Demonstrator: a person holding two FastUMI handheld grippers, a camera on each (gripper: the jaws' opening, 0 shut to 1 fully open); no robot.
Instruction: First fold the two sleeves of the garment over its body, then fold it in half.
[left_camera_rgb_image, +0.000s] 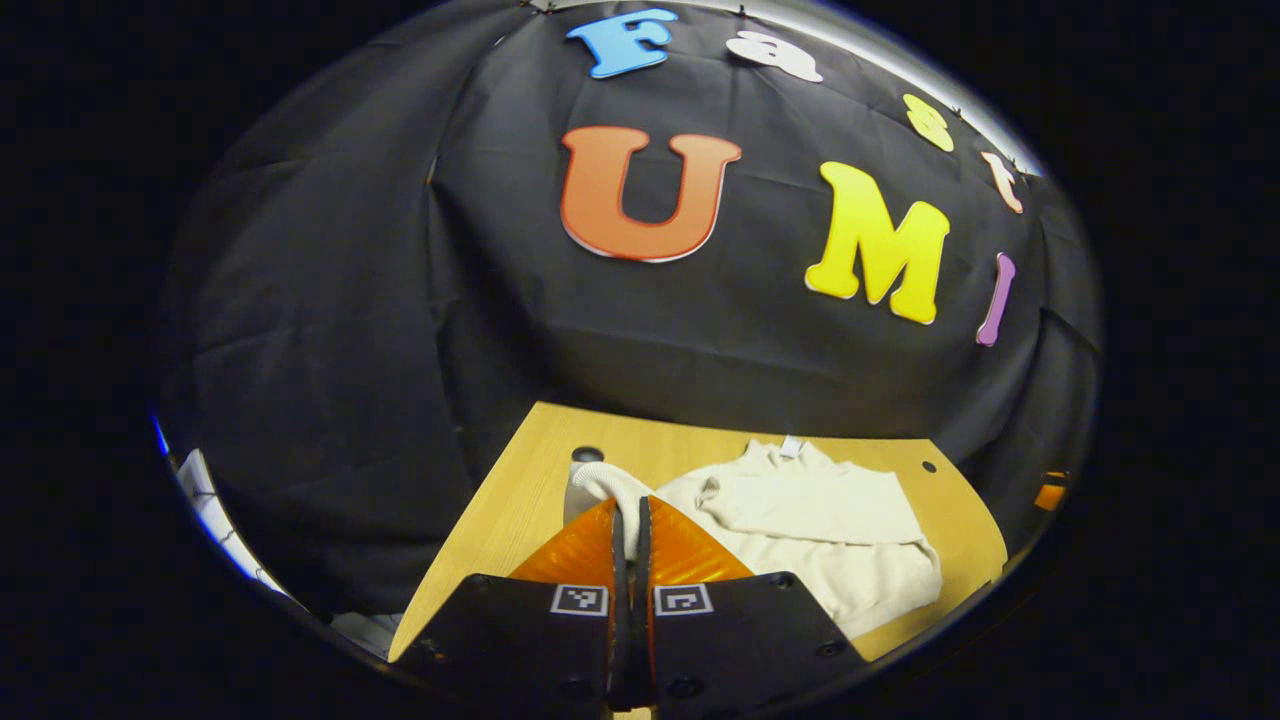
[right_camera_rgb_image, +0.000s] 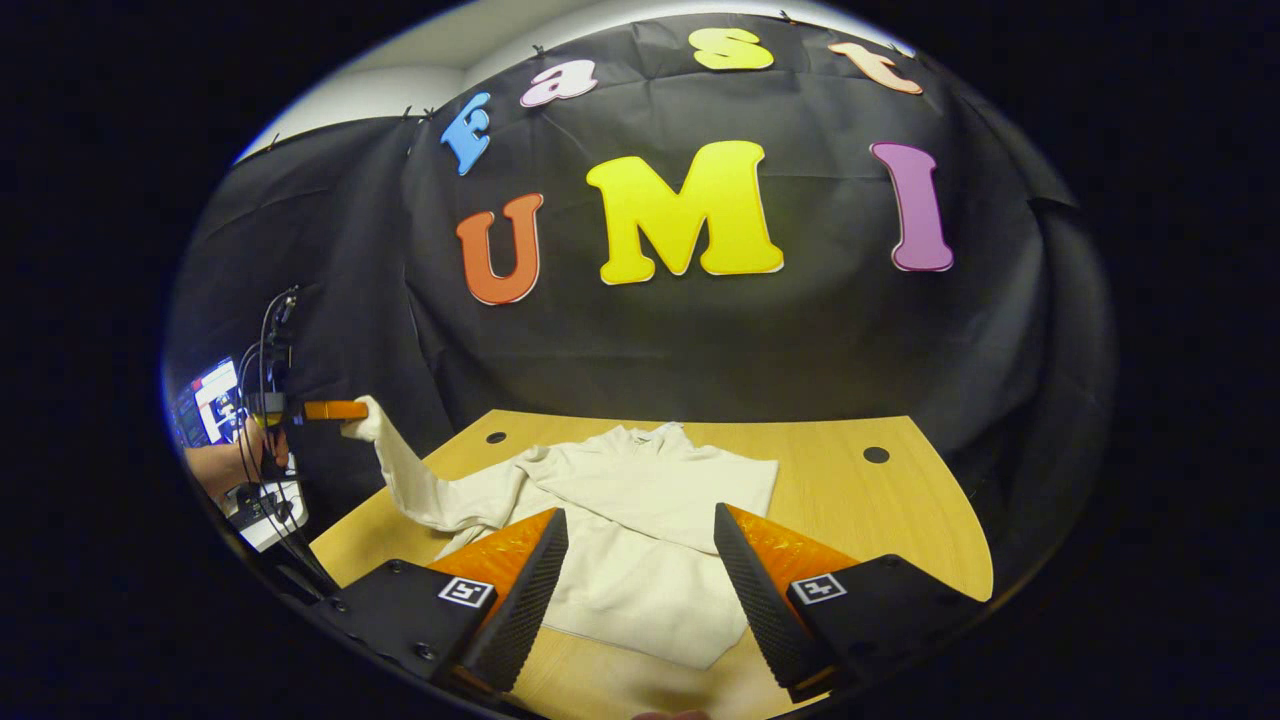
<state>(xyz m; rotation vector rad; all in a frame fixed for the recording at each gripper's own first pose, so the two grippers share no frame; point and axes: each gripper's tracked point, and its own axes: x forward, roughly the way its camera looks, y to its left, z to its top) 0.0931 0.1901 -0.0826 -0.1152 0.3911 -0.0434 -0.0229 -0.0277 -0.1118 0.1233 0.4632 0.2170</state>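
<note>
Second sleeve fold in hand: the left gripper (left_camera_rgb_image: 630, 520) pinches the sleeve (right_camera_rgb_image: 400, 470) by its cuff, lifted off the table's (right_camera_rgb_image: 860, 500) left edge; next — carry it over the garment (right_camera_rgb_image: 640, 520), whose other sleeve already lies across; right gripper (right_camera_rgb_image: 640, 560) spread, hovering above the hem; nothing blocks.

My left camera sits low at the surface (left_camera_rgb_image: 500, 500), facing the wall at 12 o'clock. My right looks from higher; both share the garment (right_camera_rgb_image: 640, 510).
</note>
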